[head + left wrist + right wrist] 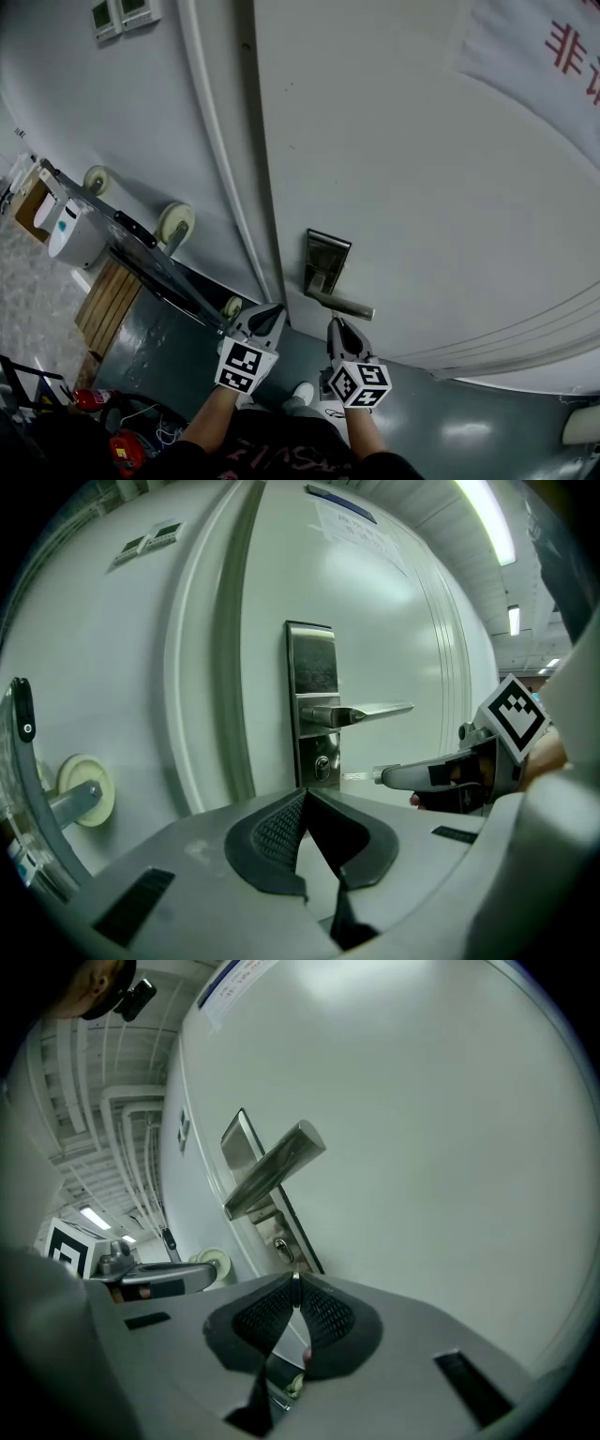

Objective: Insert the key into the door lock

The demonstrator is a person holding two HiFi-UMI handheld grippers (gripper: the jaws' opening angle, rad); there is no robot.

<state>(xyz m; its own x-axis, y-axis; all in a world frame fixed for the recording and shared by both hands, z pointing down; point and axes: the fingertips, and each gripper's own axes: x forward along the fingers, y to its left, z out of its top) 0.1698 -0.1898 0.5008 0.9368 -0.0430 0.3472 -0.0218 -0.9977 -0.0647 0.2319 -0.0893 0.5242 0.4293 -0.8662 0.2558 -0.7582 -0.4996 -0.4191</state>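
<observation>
- The key (356,776) is pinched edge-on between the shut pads of the right claw (296,1287), and its blade sticks out past the tips.
- The keyhole (322,765) lies just ahead of the blade's tip. A small gap is left between them, so the key is not yet in.
- The lock plate (311,667) carries the keyhole at its lower end, straight ahead of the right claw.
- The handle (361,712) juts from the plate just above the keyhole and runs over the right claw's tips.
- The left claw (306,794) has its 2 pads meeting at the tips with nothing between them.
- In the head view the left claw is just left of the right claw and apart from it. It points at the door edge below the plate.
- Each claw's marker cube sits behind its jaws, and a forearm (211,417) runs back from the left one.
- The door (422,169) fills the space ahead of and above both claws. A sheet with red print (562,47) is far up to the right of them.
- A white pipe (216,141) runs up the wall just left of the door edge, ahead of the left claw.
- Left of the left claw a tilted frame (141,246) with a pale wheel (175,223) leans near the wall.
- 2 switch plates (122,14) sit high on the wall, well above and left of the claws.
</observation>
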